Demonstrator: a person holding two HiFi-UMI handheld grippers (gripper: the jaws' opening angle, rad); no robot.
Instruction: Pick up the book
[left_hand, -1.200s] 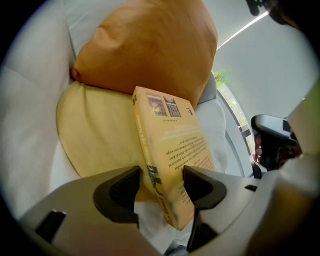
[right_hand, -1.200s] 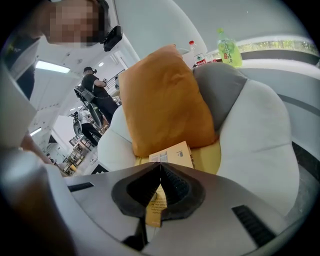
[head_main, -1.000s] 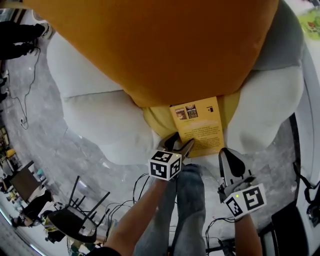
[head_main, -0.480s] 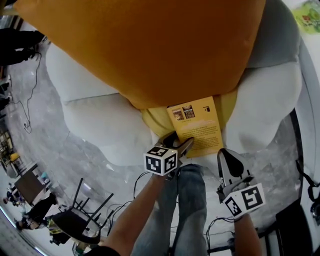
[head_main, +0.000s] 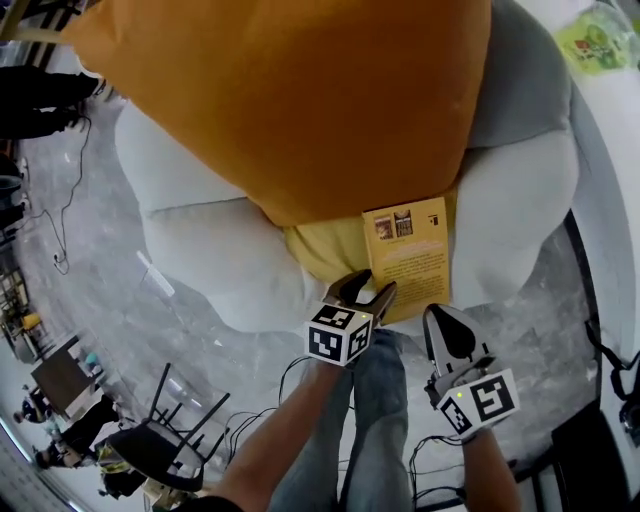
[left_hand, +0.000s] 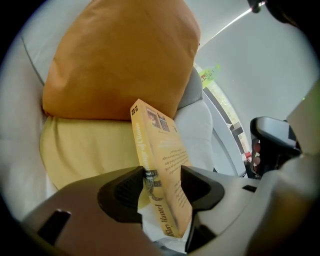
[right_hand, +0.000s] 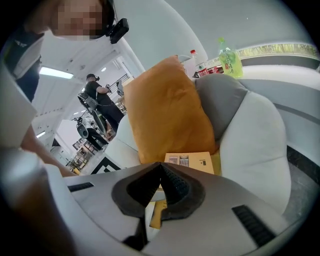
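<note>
Book (left_hand: 159, 145) higher, inside closing left gripper (left_hand: 162, 181)

The left claw (head_main: 368, 290) has been closing on the book (head_main: 410, 255) — book edged rightward.

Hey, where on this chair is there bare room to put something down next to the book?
Bare, in the head view: the yellow seat cushion left of the book, and the white chair arms on either side. Crowded: the back, filled by the orange cushion with the grey cushion beside it.
</note>
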